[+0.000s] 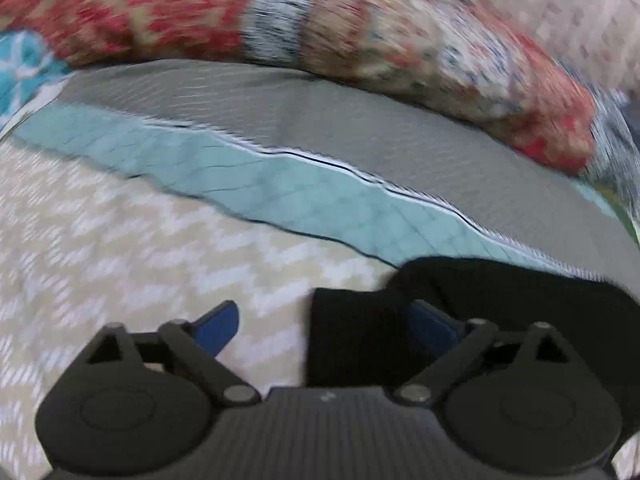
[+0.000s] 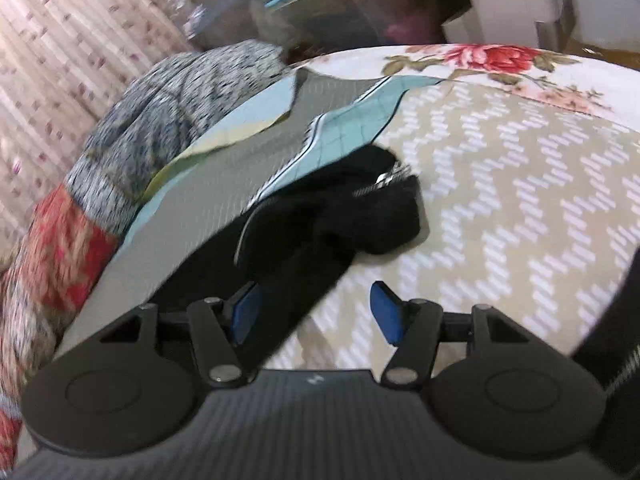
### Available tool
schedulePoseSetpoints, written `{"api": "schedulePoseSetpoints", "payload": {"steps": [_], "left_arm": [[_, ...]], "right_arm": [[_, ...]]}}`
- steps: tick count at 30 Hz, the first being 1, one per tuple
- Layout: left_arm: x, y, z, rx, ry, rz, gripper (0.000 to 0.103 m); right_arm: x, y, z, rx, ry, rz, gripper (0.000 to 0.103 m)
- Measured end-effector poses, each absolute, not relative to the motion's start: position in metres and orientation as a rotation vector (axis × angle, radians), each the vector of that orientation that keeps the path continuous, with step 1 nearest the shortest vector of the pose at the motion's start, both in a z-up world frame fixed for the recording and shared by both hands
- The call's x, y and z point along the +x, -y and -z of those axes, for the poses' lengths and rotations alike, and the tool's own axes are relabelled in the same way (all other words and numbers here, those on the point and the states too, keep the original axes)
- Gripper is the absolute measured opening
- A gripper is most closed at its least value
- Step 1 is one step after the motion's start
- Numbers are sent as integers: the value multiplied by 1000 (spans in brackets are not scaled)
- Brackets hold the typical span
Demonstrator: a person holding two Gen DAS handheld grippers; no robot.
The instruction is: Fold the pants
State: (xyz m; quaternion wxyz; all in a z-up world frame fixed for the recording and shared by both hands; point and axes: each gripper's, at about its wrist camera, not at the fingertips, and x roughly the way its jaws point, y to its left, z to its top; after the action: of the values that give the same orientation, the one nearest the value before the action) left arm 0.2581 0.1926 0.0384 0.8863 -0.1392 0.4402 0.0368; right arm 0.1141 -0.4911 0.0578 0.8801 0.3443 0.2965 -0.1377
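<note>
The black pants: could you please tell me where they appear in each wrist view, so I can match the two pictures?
Left wrist view: the black pants lie at lower right, behind the right-hand blue finger.
Right wrist view: the black pants run from centre to lower left, zipper uppermost.
Shared landmark: the light blue quilted strip edging the beige zigzag bedspread.

Home bedrm, bed (image 2: 520, 200) w/ patterned bedding, curtain (image 2: 60, 60)
</note>
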Motion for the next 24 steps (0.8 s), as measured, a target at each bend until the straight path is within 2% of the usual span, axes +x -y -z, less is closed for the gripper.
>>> {"api": "schedulePoseSetpoints", "payload": {"steps": [2,5,6,7,12,16,18,20,22,24], "left_arm": [[269,-175,-29,-219,-958,-44,50],[271,-153,-23,-93,-943,-89,47],[268,-149,-25,-64,-926,-99,41],[264,-151,-28,-62,-910,-104,28],[248,-206,-48,-267,-860,-171,28],[241,-211,-52,-249,-857,-170,28],[244,-203,-48,-195,-869,-179,36],[250,-192,-43,-125,-887,-204,50],[254,-182,-42,-64,-881,-213,53],[257,-179,-43,-25,-856,-213,62]], "right_arm": [[108,484,-64,666,-619,269,64],[124,482,-67,631,-613,270,63],[122,485,-68,636,-605,277,63],[120,489,-65,649,-593,289,63],[120,518,-76,674,-529,385,62],[150,528,-86,655,-518,383,62],[173,528,-86,665,-547,358,62],[198,527,-83,657,-603,381,61],[219,528,-77,672,-654,413,60],[237,531,-68,713,-711,450,59]]}}
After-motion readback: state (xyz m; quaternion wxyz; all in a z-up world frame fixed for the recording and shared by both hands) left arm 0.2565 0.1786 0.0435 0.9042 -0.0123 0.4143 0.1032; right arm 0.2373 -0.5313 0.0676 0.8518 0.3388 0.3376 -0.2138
